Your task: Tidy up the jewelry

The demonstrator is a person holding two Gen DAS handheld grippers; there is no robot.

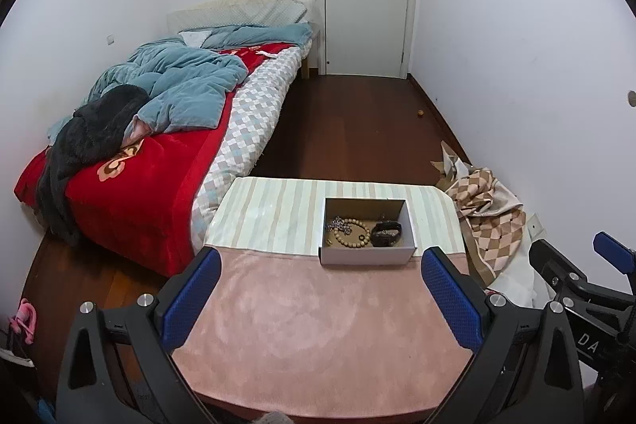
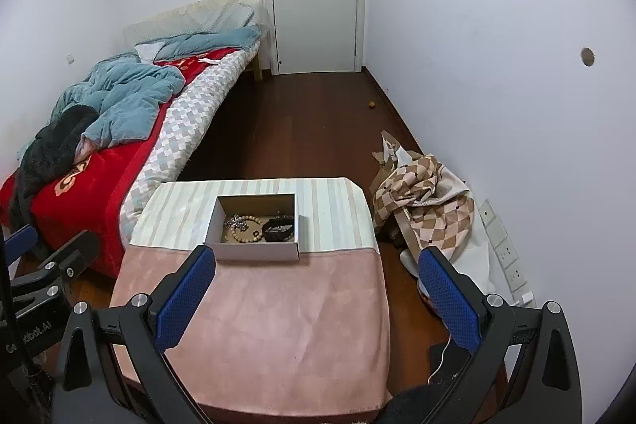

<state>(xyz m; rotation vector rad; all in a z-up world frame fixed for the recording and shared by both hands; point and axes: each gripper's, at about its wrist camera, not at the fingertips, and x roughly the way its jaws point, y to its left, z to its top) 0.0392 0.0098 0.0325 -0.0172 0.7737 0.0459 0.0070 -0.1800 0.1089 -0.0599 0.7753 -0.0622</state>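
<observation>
Your left claw (image 1: 321, 259) and right claw (image 2: 318, 257) both gape wide and empty above the desk (image 1: 318, 324); the box (image 1: 367, 254) of jewelry sits mid-desk toward its far edge.

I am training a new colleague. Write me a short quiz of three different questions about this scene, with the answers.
1. True or false: the left tool and the right tool are both open and hold nothing.
2. Multiple choice: where does the wooden bead bracelet lie? A) on the pink cloth B) inside the open white cardboard box C) on the red bed blanket
3. Fill in: the box stands where the pink plush cloth meets the ______ cloth.

Key
1. True.
2. B; it lies between a silver chain piece and a black band.
3. Striped.
</observation>
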